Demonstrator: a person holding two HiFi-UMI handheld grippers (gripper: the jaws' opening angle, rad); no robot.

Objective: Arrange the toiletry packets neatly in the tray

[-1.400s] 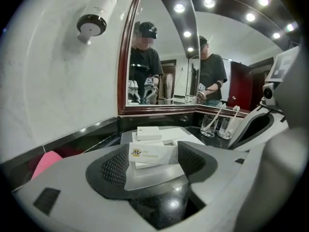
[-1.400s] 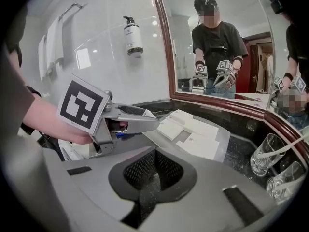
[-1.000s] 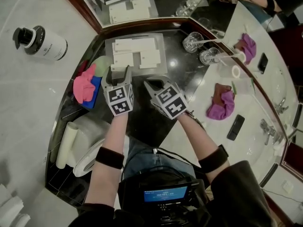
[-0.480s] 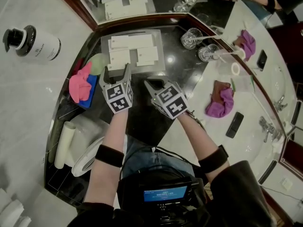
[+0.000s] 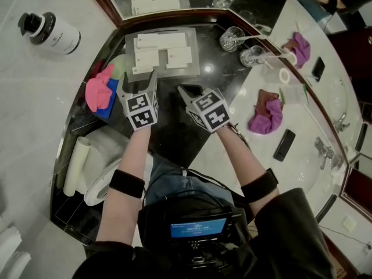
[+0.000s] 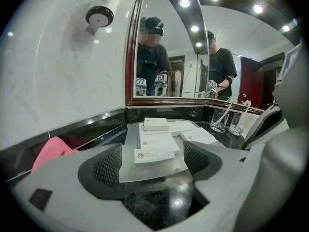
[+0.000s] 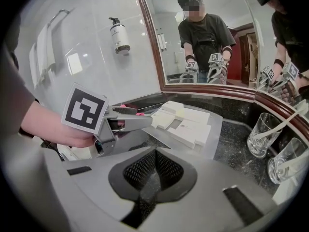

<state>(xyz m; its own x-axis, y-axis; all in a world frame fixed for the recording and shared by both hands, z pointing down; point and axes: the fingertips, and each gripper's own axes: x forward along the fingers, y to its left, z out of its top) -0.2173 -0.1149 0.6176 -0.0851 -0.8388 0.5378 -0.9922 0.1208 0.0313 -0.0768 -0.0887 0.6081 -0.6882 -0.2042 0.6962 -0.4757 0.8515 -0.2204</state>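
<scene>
A grey tray (image 5: 196,50) lies on the black counter with several flat white toiletry packets (image 5: 160,40) on it. In the left gripper view the nearest packet (image 6: 153,154) rests at the tray's (image 6: 154,173) front edge. My left gripper (image 5: 139,78) sits at that edge. Its jaws have just been opening and now stand wide. The packet lies between the pads (image 6: 107,166) with a gap on both sides. My right gripper (image 5: 185,90) is shut with nothing in it, just right of the left one and short of the tray (image 7: 216,129).
A pink cloth (image 5: 100,89) and a blue item lie left of the tray. Two glasses (image 5: 232,38) with stirrers stand to its right. Purple cloths (image 5: 264,116) and a phone (image 5: 283,145) lie on the white basin top. A pump bottle (image 5: 49,32) hangs on the wall. A mirror backs the counter.
The left gripper's jaws have spread wider at the tray's near edge, leaving a small packet lying free between them. The right gripper has stayed shut and in place.
</scene>
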